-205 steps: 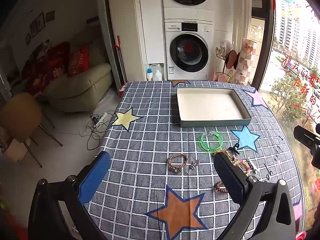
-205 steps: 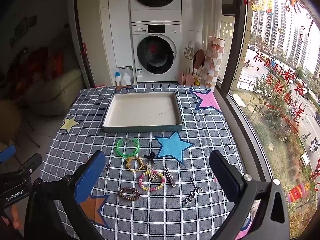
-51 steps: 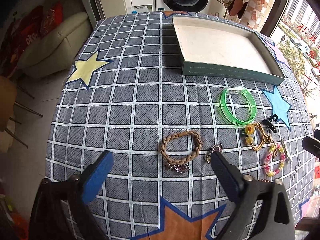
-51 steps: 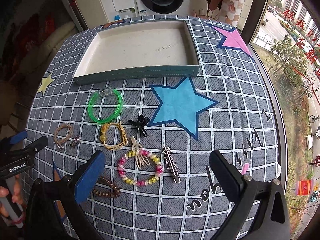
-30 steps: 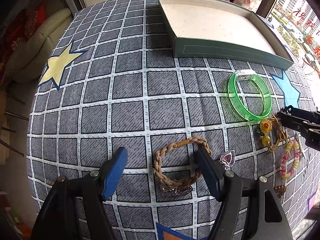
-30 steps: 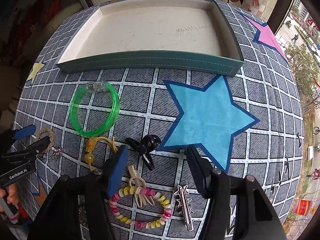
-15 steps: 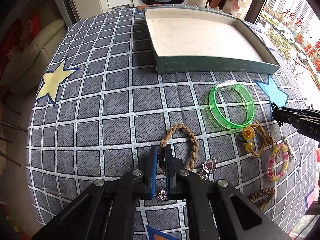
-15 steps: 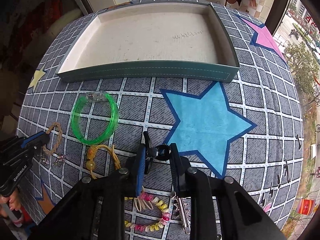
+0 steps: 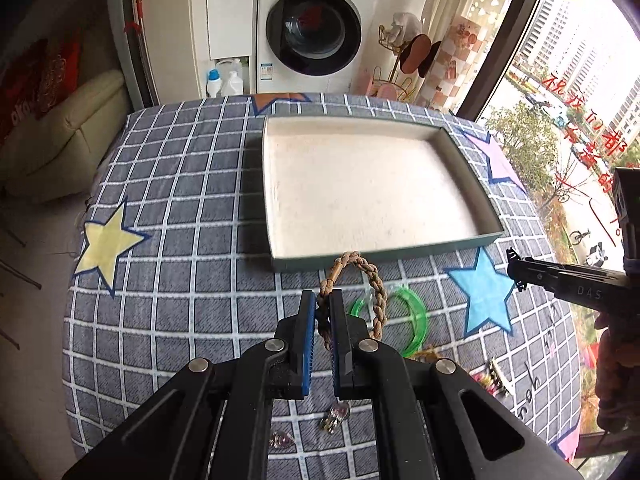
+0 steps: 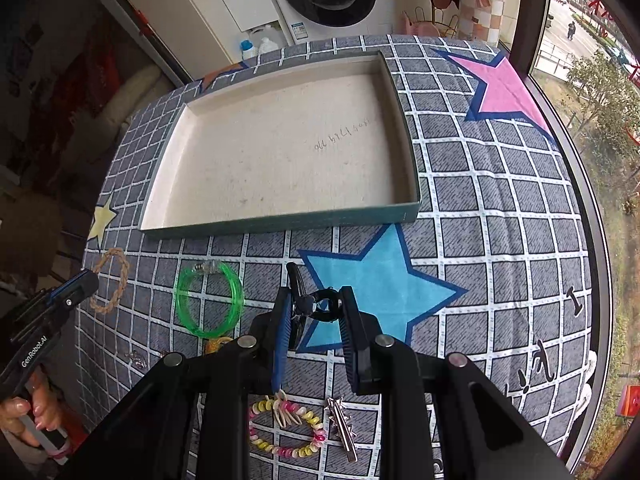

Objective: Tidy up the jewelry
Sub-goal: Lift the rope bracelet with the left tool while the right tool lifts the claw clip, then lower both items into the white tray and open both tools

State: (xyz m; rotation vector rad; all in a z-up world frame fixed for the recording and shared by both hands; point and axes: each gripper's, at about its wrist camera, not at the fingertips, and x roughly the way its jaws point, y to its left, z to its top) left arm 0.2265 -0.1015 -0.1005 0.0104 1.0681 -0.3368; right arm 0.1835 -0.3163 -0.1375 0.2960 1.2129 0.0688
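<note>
My left gripper (image 9: 321, 300) is shut on a braided brown bracelet (image 9: 370, 276) and holds it above the cloth, just short of the tray's near wall. My right gripper (image 10: 313, 300) is shut on a black hair clip (image 10: 316, 304), lifted over the blue star. The green-walled tray (image 9: 400, 254) with a cream floor lies at the table's middle back; it also shows in the right wrist view (image 10: 280, 222). On the cloth lie a green bangle (image 10: 210, 304), a pink-and-yellow bead bracelet (image 10: 286, 428) and a silver hair clip (image 10: 342, 426).
Small charms (image 9: 336, 424) lie on the checked cloth under my left gripper. A yellow corded piece (image 9: 426, 354) lies beside the green bangle (image 9: 404, 316). A washing machine (image 9: 316, 36) stands behind the table, a sofa (image 9: 52, 140) at left, a window at right.
Both grippers have lifted off the cloth with their pieces, the left with the braided bracelet, the right with the black clip, and both have moved toward the tray.
</note>
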